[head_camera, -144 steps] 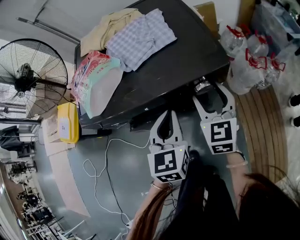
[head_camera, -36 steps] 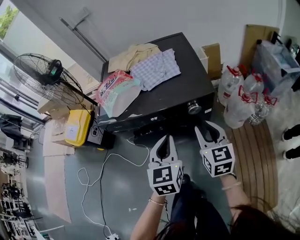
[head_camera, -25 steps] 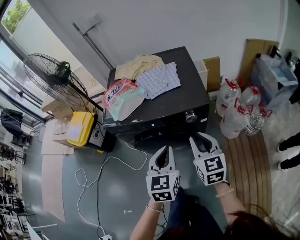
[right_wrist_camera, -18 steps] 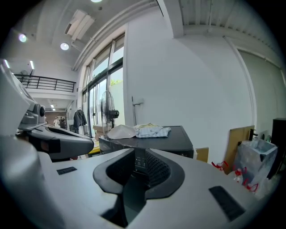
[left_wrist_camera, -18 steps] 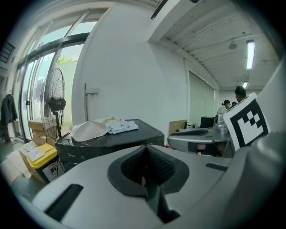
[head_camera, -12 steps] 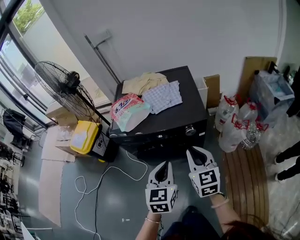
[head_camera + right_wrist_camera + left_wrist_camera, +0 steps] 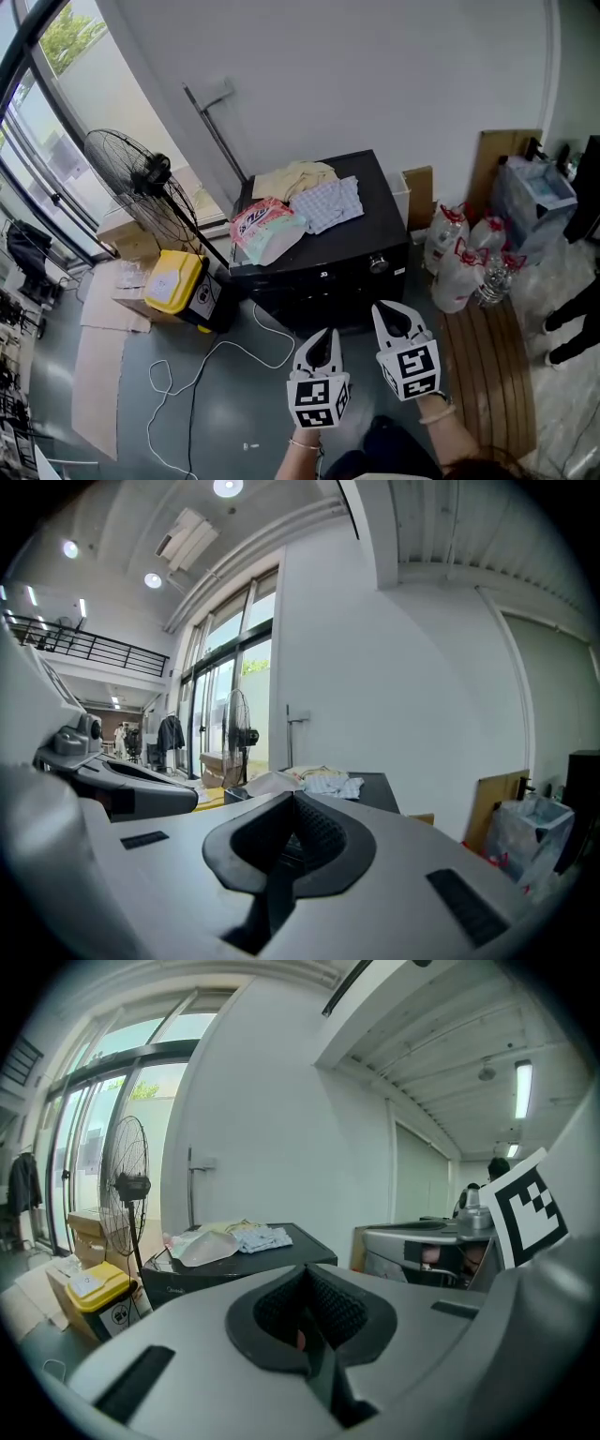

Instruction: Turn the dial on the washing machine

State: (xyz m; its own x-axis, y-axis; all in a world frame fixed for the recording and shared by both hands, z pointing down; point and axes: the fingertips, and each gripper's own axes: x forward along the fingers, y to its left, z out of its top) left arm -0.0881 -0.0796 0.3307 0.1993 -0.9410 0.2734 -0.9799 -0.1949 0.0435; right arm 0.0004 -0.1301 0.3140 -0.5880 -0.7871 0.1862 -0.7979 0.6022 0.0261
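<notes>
The black washing machine (image 7: pixel 328 246) stands against the white wall, with its round silver dial (image 7: pixel 378 264) on the front panel at the right. Both grippers hang in front of it over the grey floor, well short of the panel. My left gripper (image 7: pixel 323 334) is shut and empty. My right gripper (image 7: pixel 390 311) is below the dial and apart from it, shut with nothing between its jaws. In the left gripper view the machine (image 7: pixel 239 1258) shows beyond the shut left gripper (image 7: pixel 305 1277). Its top (image 7: pixel 380 786) also shows past the right gripper (image 7: pixel 292 801) in the right gripper view.
Folded clothes (image 7: pixel 314 190) and a pink-and-teal bag (image 7: pixel 265 227) lie on the machine. A standing fan (image 7: pixel 139 182) and a yellow box (image 7: pixel 174 281) are at the left. Water bottles (image 7: pixel 459 258) and a wooden mat (image 7: pixel 492 375) are at the right. A white cable (image 7: pixel 214 361) trails over the floor.
Both grippers have drawn back from the machine, which now looks smaller and farther off. The right gripper's jaws, apart a second ago, have come together.
</notes>
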